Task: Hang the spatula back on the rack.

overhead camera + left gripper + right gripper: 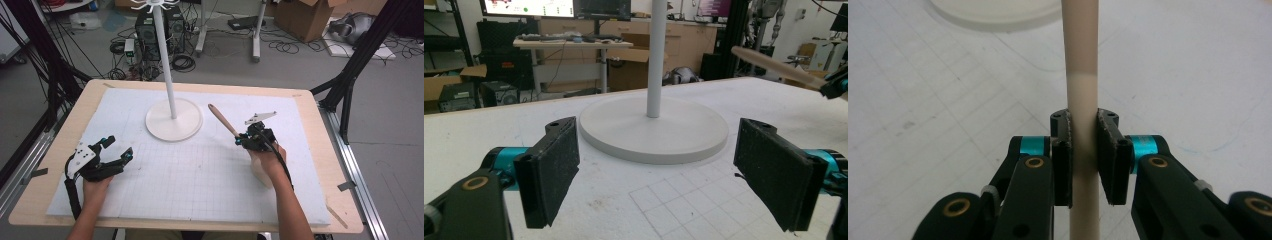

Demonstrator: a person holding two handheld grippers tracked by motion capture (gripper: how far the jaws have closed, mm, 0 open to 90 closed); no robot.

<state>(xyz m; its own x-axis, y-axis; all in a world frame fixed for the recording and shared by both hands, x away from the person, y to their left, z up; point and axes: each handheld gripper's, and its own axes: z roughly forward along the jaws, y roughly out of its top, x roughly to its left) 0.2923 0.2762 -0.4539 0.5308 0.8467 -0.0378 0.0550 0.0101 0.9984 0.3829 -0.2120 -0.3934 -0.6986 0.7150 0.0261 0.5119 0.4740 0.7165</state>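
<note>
A tan wooden-handled utensil [221,120] is held above the white mat, its handle slanting up and to the left. My right gripper [246,137] is shut on its shaft; in the right gripper view the shaft [1082,75] runs straight up between the two pads. A white stand with a round base [174,120] and a tall pole [165,55] stands at the mat's middle back. My left gripper [116,150] rests low at the mat's left, open with nothing between its pads [553,175]. The left gripper view faces the stand's base [654,127] and shows the utensil's handle [774,65] at the upper right.
A white gridded mat [200,170] covers the wooden table [340,200]. Black frame posts [360,55] stand at both sides. Cables, a computer tower [147,35] and cardboard boxes [310,15] lie on the floor beyond the far edge.
</note>
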